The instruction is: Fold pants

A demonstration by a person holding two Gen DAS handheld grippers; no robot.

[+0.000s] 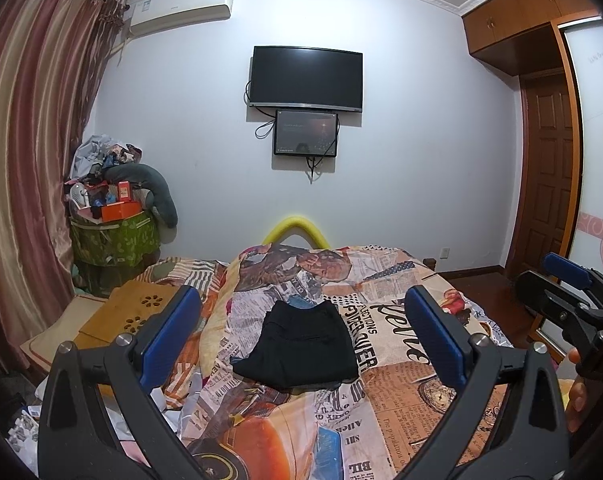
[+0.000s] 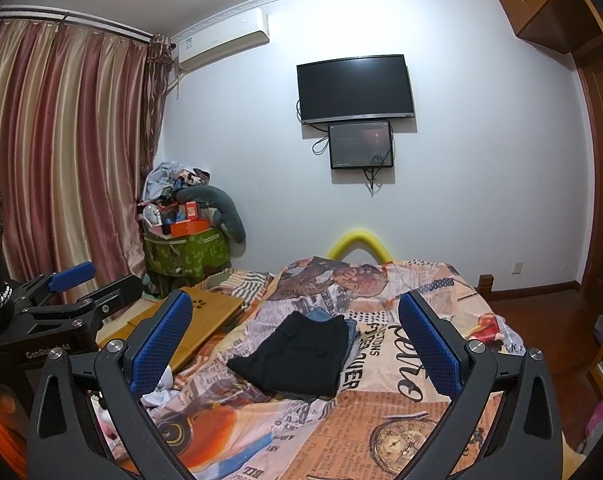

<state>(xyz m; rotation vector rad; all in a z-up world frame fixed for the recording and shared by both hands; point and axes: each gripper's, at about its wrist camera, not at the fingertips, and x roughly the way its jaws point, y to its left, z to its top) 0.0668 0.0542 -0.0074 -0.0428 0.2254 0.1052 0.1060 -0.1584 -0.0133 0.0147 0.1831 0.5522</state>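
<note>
In the middle of both views, the black pants point(image 1: 301, 344) lie on the bed point(image 1: 401, 380) as a small, neat, folded bundle, on top of some blue clothes point(image 2: 351, 326). That looks like a stack, so the folding seems done. Nothing touches the pants. The left hand-held gripper point(image 1: 301, 344) hangs above the near end of the bed with its blue pads wide apart and nothing between them. The right hand-held gripper point(image 2: 295, 344) is wide open and empty too, maybe pulled back to leave the bundle alone. A wooden tray point(image 2: 205, 312) sits left of the pants. A TV point(image 1: 305, 78) hangs on the wall in the upper middle.
</note>
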